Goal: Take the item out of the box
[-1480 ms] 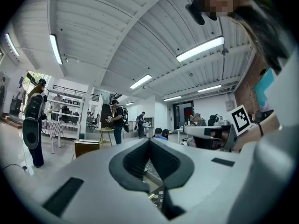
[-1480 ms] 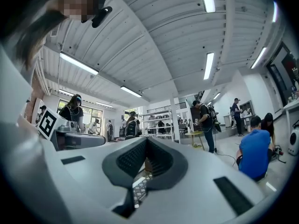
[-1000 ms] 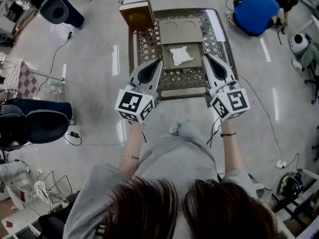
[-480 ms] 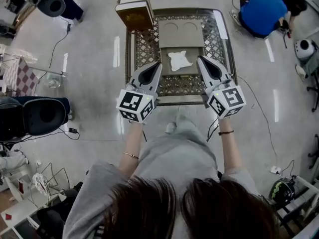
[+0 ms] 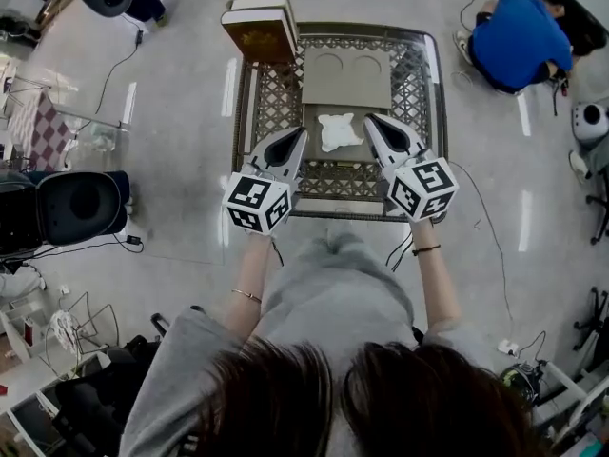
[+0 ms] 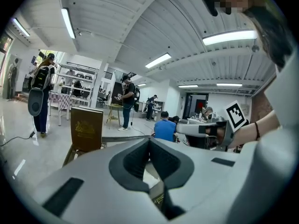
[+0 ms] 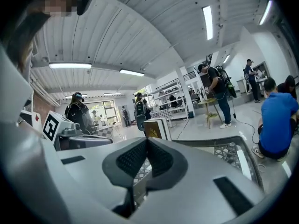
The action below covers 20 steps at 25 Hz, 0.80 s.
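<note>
So our left gripper (image 5: 301,133) and right gripper (image 5: 369,119) now sit lower and closer than 1 second ago, flanking the white item (image 5: 335,131) in the open cardboard box (image 5: 347,76), both jaws pressed together, empty, so no grab yet.

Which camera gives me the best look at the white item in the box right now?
The head view: it looks straight down on the white item lying in the open box. In the gripper views, the shut left tongs and right tongs fill the foreground; neither shows the item clearly.
</note>
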### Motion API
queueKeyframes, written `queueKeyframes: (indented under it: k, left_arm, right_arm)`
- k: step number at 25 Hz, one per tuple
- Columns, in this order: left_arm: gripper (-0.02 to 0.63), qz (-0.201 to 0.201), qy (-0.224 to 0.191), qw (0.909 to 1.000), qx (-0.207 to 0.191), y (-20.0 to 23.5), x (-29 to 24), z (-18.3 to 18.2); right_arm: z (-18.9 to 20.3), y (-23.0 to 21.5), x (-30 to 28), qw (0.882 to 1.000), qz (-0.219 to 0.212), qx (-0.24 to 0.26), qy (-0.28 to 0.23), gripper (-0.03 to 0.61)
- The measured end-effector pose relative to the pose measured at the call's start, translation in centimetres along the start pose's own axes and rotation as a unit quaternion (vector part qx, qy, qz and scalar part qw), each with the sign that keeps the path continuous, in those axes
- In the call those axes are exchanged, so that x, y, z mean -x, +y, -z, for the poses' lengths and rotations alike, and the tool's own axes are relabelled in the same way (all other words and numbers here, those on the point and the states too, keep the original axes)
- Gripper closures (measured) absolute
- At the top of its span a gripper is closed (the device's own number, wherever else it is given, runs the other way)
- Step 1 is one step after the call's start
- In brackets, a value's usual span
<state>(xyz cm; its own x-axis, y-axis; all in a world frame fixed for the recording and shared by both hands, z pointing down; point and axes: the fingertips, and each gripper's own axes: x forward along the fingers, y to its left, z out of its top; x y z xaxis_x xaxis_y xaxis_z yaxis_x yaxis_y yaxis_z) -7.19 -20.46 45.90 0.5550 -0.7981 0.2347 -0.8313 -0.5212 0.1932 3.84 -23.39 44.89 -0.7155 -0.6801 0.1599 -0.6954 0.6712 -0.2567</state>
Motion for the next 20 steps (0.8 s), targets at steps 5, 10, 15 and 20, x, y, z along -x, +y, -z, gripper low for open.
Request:
queueKeyframes:
  k: [5,10,15,20]
  left_arm:
    - [0.596,-0.006,0.030,0.9995,0.013,0.8,-1.0,2.1]
    - [0.597,0.005,0.065,0.9976,0.025,1.8,-2.1,4.2]
    - [0.597,0.016,0.095,0.9941,0.049,2.7,-3.0,6.6]
    - [0.597,0.030,0.113,0.9914,0.060,3.2,-4.0,8.0]
  right_arm:
    - [3.0,-1.1,-1.9,0.998,-0.016,-0.020,0.056,0.557]
    - [6.8,-2.5,-3.6,0.992,0.000,-0.039,0.123,0.557]
    - [9.9,-3.1,-5.0,0.983,0.007,-0.072,0.170,0.555]
    - [12.0,-4.3,-6.1,0.975,0.019,-0.089,0.202,0.554]
